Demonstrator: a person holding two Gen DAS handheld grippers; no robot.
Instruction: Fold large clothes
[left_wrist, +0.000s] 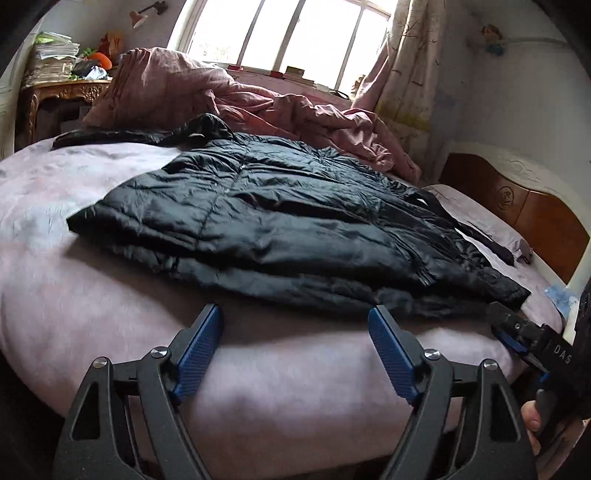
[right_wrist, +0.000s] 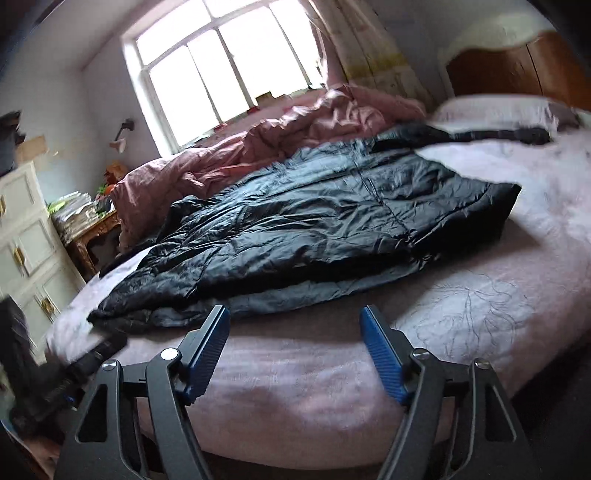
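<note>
A large black quilted puffer jacket (left_wrist: 280, 229) lies spread and partly folded over itself on the pale pink bed sheet (left_wrist: 92, 295). It also shows in the right wrist view (right_wrist: 314, 229). My left gripper (left_wrist: 295, 314) is open and empty, just short of the jacket's near edge. My right gripper (right_wrist: 295, 314) is open and empty, also just before the jacket's near edge. The right gripper shows at the right of the left wrist view (left_wrist: 517, 332); the left gripper is a blurred dark shape in the right wrist view (right_wrist: 99, 350).
A crumpled pink duvet (left_wrist: 258, 107) lies heaped behind the jacket under the window (left_wrist: 295, 33). A wooden headboard (left_wrist: 517, 206) stands at the right. A carved side table with stacked papers (left_wrist: 55, 62) and a white cabinet (right_wrist: 26, 236) stand at the left.
</note>
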